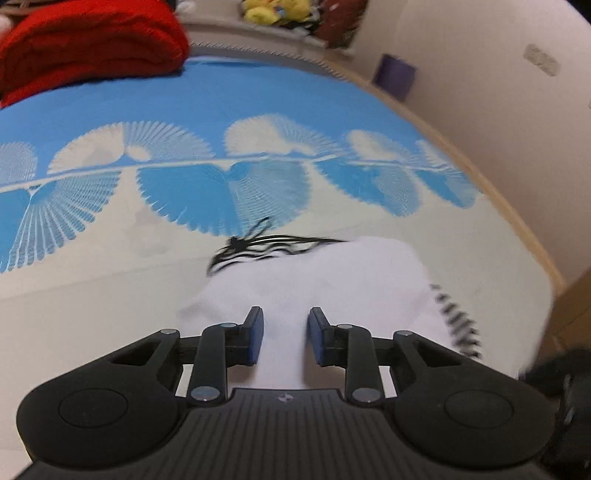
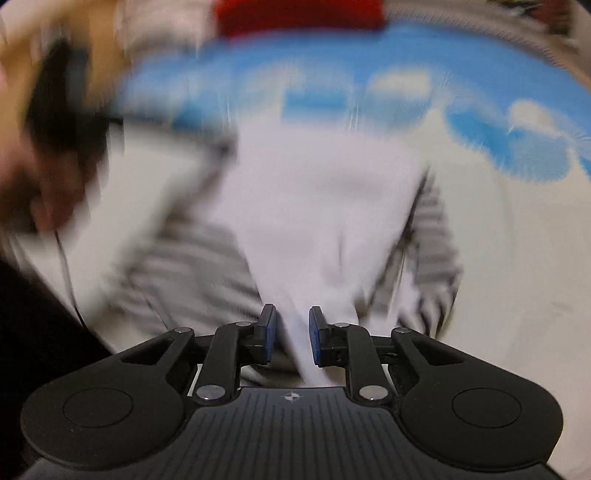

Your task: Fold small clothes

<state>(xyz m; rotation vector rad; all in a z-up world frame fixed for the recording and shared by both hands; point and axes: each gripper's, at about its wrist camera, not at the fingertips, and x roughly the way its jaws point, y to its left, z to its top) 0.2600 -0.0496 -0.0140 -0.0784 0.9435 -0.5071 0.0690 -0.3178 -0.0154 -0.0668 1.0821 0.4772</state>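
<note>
A small white garment with black-and-white striped parts lies on the bed's blue and white fan-patterned cover. My left gripper hangs just over its near edge. The blue pads stand apart with white cloth in the gap, and I see no pressing. In the blurred right wrist view the same garment spreads ahead, with grey-striped sleeves on both sides. My right gripper is open. A narrow white fold runs loosely between its pads.
A red folded blanket lies at the far left of the bed, with yellow plush toys behind it. A purple box stands by the wall. The wooden bed edge curves along the right. A blurred hand with a dark shape is at the left.
</note>
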